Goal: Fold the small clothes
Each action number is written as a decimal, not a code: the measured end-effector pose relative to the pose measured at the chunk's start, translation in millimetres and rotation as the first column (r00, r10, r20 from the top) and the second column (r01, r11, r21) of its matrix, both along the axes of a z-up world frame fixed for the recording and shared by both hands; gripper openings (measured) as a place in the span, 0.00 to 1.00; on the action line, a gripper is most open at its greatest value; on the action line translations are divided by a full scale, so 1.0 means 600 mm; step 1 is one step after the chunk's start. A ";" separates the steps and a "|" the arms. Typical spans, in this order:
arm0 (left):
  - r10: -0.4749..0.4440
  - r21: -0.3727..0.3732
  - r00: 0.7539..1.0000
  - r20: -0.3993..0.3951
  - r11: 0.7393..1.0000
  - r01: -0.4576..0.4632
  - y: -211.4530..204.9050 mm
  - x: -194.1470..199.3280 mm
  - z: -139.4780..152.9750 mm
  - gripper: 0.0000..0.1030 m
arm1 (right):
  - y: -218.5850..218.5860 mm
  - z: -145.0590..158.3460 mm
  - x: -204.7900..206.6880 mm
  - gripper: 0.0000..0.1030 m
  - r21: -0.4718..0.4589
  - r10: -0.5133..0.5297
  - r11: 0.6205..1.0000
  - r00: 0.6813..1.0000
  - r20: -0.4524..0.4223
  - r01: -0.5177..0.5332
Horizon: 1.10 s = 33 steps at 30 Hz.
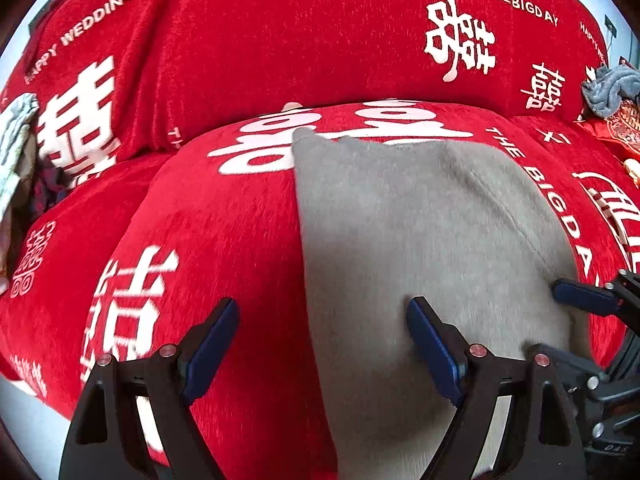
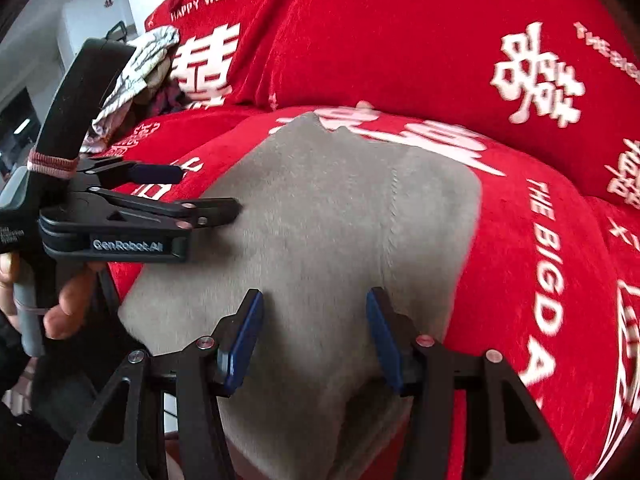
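I am holding my left tongs (image 1: pixel 322 344) wide apart over the near left edge of the grey garment (image 1: pixel 420 240), one blue pad above the red sofa cover (image 1: pixel 224 220) and the other above the grey cloth, with nothing gripped between them. My right tongs (image 2: pixel 314 338) are standing at a middling gap over the near part of the same garment, both pads above the cloth and pinching none of it that I can see. The garment is lying flat on the red seat cushion, its far edge reaching toward the backrest, a seam running down its right half. In the right wrist view my left tongs are showing side-on at the left, over the garment's left edge, with my hand (image 2: pixel 60 304) wrapped around the handle. A crumpled pale cloth (image 2: pixel 132 80) is sitting on the sofa's far left end, and a grey-blue cloth (image 1: pixel 612 88) is lying at the far right end beside a red packet (image 1: pixel 616 128).
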<state>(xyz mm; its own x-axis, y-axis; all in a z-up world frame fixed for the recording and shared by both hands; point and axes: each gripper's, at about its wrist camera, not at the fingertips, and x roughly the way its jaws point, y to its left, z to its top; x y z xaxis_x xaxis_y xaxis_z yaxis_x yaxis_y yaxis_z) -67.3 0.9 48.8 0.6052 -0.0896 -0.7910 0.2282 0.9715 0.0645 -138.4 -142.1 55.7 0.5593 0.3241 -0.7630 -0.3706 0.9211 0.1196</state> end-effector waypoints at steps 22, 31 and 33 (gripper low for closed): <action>0.101 -0.012 0.948 0.301 0.995 -0.102 -0.018 -0.146 0.050 0.84 | 0.040 0.052 -0.095 0.63 -0.039 -0.264 0.963 0.962 0.072 0.267; 0.118 -0.034 0.954 0.276 0.993 -0.113 -0.015 -0.154 0.037 0.84 | 0.034 0.041 -0.104 0.63 -0.051 -0.327 0.942 0.942 0.076 0.331; 0.125 -0.046 0.955 0.270 0.992 -0.117 -0.013 -0.157 0.036 0.84 | 0.033 0.042 -0.107 0.63 -0.047 -0.335 0.940 0.939 0.082 0.339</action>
<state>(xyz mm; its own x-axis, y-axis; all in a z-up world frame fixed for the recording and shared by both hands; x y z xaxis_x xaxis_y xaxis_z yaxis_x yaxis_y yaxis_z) -161.8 -6.7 70.7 0.8046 -0.0233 -0.5934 0.0868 0.9931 0.0786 -202.7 -122.5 80.9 0.6816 0.0623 -0.7291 -0.0429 0.9981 0.0452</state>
